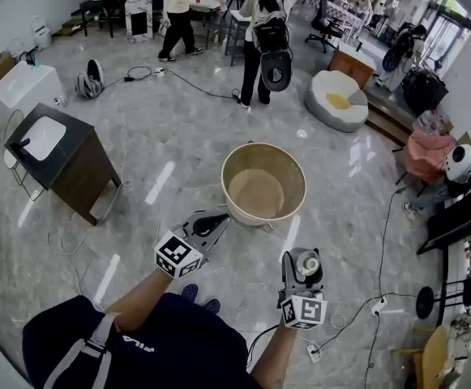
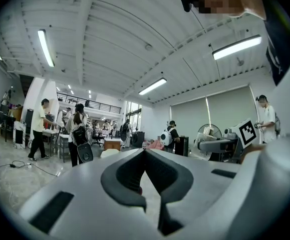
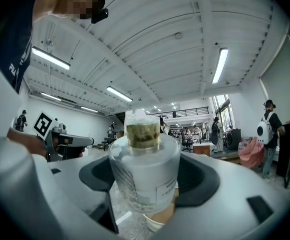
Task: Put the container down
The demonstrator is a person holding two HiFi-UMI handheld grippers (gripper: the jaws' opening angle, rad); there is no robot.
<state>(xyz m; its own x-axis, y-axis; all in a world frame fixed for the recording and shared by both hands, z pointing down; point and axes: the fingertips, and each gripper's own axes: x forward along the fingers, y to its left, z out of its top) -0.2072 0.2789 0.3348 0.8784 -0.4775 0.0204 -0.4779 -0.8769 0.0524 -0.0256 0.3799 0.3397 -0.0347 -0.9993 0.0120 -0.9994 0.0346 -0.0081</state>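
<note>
My right gripper (image 1: pixel 303 267) is shut on a frosted clear container (image 1: pixel 306 262) with a greenish-brown inner part, held upright over the floor. In the right gripper view the container (image 3: pixel 144 176) fills the gap between the dark pads (image 3: pixel 200 180). A large round beige tub (image 1: pixel 229 165) stands open on the marble floor just ahead of both grippers, and its rim (image 3: pixel 155 223) shows below the container. My left gripper (image 1: pixel 212 220) points toward the tub's near left edge. Its pads (image 2: pixel 122 176) meet at the tip with nothing between them.
A dark cabinet with a white top (image 1: pixel 57 156) stands at the left, and cables (image 1: pixel 379 298) trail across the floor. People (image 1: pixel 261 39) stand at the back by tables. A white beanbag (image 1: pixel 338 98) lies at the right rear, with equipment along the right wall.
</note>
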